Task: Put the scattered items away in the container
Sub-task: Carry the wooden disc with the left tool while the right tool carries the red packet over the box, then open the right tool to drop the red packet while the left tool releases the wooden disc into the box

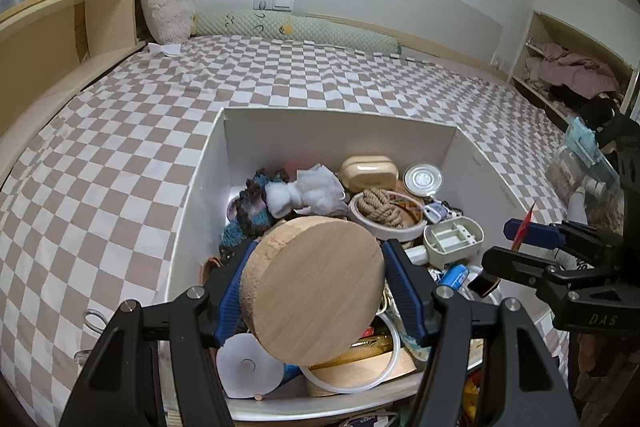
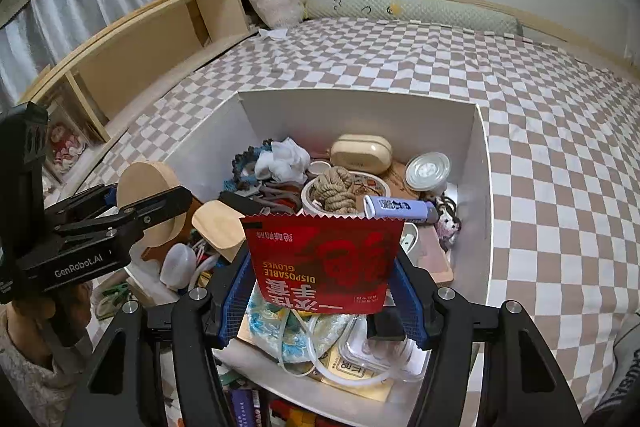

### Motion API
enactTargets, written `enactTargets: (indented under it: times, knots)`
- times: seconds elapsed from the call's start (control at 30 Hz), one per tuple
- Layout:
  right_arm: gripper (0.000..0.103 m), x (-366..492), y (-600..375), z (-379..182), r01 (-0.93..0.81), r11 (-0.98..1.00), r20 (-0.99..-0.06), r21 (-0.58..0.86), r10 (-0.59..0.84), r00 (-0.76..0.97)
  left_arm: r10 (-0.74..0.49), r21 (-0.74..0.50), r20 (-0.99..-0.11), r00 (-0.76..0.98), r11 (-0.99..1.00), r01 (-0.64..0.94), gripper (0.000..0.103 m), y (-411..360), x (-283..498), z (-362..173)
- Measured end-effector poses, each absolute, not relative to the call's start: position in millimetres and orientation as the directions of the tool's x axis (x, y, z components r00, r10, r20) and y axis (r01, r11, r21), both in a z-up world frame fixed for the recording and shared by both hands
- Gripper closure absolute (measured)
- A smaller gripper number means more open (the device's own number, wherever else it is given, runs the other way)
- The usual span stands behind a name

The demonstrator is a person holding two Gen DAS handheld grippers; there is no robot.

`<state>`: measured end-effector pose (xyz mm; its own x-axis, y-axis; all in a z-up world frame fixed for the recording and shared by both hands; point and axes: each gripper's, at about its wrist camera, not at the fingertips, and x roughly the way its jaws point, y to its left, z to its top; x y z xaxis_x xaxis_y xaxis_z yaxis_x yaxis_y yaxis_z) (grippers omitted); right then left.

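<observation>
My left gripper [image 1: 316, 291] is shut on a round wooden lid with a cork rim [image 1: 316, 291], held above the near end of the white box [image 1: 340, 131]. From the right wrist view the same lid [image 2: 146, 187] shows at the left, above the box's left wall. My right gripper [image 2: 320, 267] is shut on a red packet of disposable gloves [image 2: 324, 263], held over the box [image 2: 360, 111]. The box is crowded with several items: a coil of rope in a white ring [image 1: 378, 209], a beige case [image 1: 368, 173], a purple lighter [image 2: 400, 207].
The box sits on a bed with a brown and white checked sheet [image 1: 120, 147]. Wooden shelving [image 1: 60, 23] runs along the left, a pillow [image 1: 166, 5] and a green bolster [image 1: 296, 29] lie at the head. More clutter lies below the box's near edge [image 2: 280, 411].
</observation>
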<state>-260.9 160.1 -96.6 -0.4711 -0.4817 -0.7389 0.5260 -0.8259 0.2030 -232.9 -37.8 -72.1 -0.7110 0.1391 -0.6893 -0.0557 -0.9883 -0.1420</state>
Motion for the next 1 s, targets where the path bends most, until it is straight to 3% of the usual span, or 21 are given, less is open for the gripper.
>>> enactTargets:
  times: [0.1, 0.2, 0.23, 0.67, 0.7, 0.77, 1.0]
  knots:
    - [0.038, -262, 160, -101, 0.52, -0.83, -0.754, 0.203, -0.471, -0.458, 0.141, -0.136, -0.698, -0.702, -0.989, -0.063, 0.039, -36, -234, -75]
    - [0.008, -263, 159, -104, 0.513, -0.836, -0.757, 0.197, -0.462, -0.462, 0.143, -0.135, -0.707, -0.693, -0.989, -0.066, 0.039, -36, -236, -77]
    - [0.006, -262, 160, -104, 0.512, -0.837, -0.754, 0.193, -0.46, -0.468, 0.143, -0.135, -0.711, -0.689, -0.989, -0.066, 0.039, -36, -236, -78]
    - [0.006, -263, 163, -100, 0.508, -0.836, -0.744, 0.208, -0.472, -0.472, 0.138, -0.103, -0.768, -0.625, -0.99, -0.093, 0.038, -27, -240, -91]
    - [0.006, -262, 163, -101, 0.509, -0.835, -0.744, 0.209, -0.474, -0.471, 0.145, -0.112, -0.767, -0.625, -0.989, -0.092, 0.023, -28, -240, -92]
    - [0.006, -262, 163, -101, 0.511, -0.834, -0.744, 0.208, -0.474, -0.471, 0.155, -0.129, -0.751, -0.642, -0.988, -0.088, 0.003, -28, -238, -90]
    - [0.006, -261, 162, -102, 0.515, -0.831, -0.743, 0.211, -0.479, -0.467, 0.152, -0.139, -0.732, -0.664, -0.988, -0.074, 0.003, -30, -237, -82]
